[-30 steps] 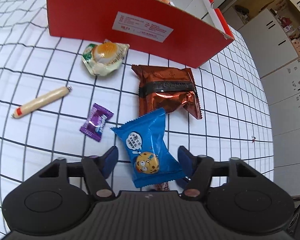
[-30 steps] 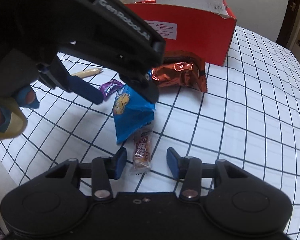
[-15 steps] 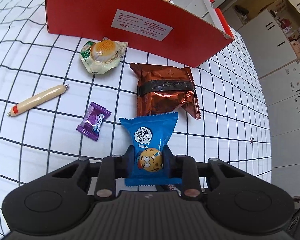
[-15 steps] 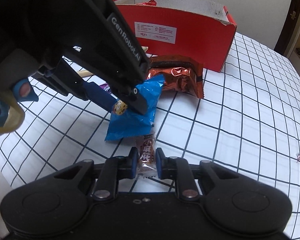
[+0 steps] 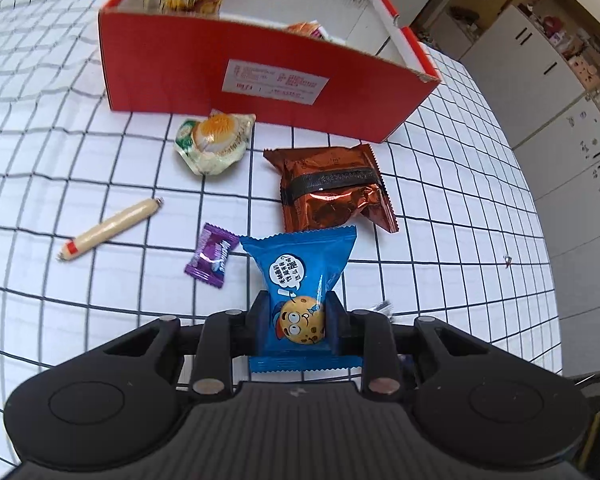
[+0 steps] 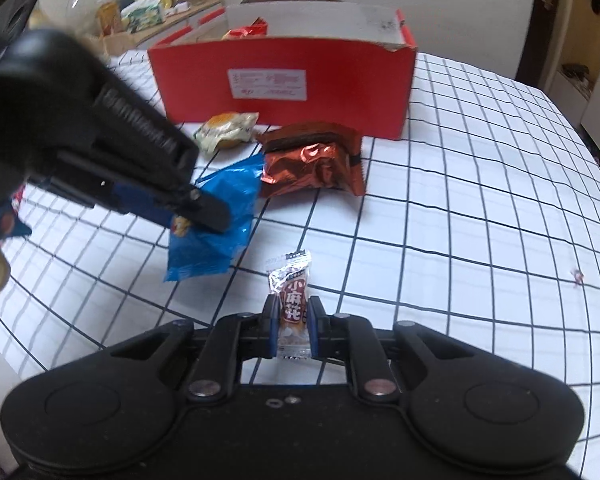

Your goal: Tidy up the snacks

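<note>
While the red box (image 5: 260, 76) is seen at the back of the checked cloth (image 5: 440, 240), a blue cookie pack (image 5: 300, 280) is squeezed by the left gripper (image 5: 298, 322), a small brown snack (image 6: 294, 300) is pinched tight by the right gripper (image 6: 294, 330), both packs held near the front.

"See the right gripper (image 6: 293, 330)? Its blue pads are pinched tight on that small clear-wrapped brown snack bar (image 6: 291, 300)."

"Yes, and the left gripper (image 6: 188, 216) at the left is clamped on the crinkly blue cookie packet (image 6: 216, 236), lifted above the white black-gridded tablecloth (image 6: 460, 220)."

"Behind them a shiny copper foil packet (image 6: 314, 160) lies near the open red cardboard box (image 6: 340, 84), a pale round egg-print pouch (image 6: 226, 130) beside it."
</note>
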Demonstrator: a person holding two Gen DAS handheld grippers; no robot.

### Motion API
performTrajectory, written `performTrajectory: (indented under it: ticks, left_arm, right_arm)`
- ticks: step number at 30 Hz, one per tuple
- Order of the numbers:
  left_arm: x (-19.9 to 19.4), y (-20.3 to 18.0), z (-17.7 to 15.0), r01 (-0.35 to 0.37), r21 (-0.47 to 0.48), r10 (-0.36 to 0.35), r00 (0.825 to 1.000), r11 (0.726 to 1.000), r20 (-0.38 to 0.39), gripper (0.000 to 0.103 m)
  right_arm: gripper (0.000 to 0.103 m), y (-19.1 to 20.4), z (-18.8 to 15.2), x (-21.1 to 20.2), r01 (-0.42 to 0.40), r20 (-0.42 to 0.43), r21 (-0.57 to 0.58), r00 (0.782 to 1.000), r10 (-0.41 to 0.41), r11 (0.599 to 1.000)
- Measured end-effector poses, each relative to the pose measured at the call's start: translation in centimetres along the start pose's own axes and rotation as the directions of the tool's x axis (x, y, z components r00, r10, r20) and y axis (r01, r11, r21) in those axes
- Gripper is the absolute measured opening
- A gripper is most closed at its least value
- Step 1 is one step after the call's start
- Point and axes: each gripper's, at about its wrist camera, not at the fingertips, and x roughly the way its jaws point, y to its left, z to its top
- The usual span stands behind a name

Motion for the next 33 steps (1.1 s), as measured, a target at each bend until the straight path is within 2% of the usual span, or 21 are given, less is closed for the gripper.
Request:
performTrajectory:
  ticks: [14, 24, 33]
  left_arm:
    - [-4.6, -1.8, -0.2, -0.066, 0.144, 0.049, 0.991, 0.987, 0.122, 0.027]
    - [-7.0, -1.7, 1.2, -0.084, 0.159, 0.053, 0.98, 0.984, 0.192, 0.027]
    - [-9.3, -1.2, 3.7, -0.108, 0.15, 0.064, 0.961, 0.983, 0.271, 0.027]
  right_arm:
    - [0.012, -0.5, 2.2, -4.7, -0.031, 0.103, 0.094, 0.994, 0.021, 0.995]
    - [0.012, -0.7, 4.7, -6.1, -0.036, 0.169, 0.109, 0.986, 0.017, 0.993]
    - [0.012, -1.2, 8.1, -7.1, -0.037, 0.231, 0.09, 0.973, 0.015, 0.995]
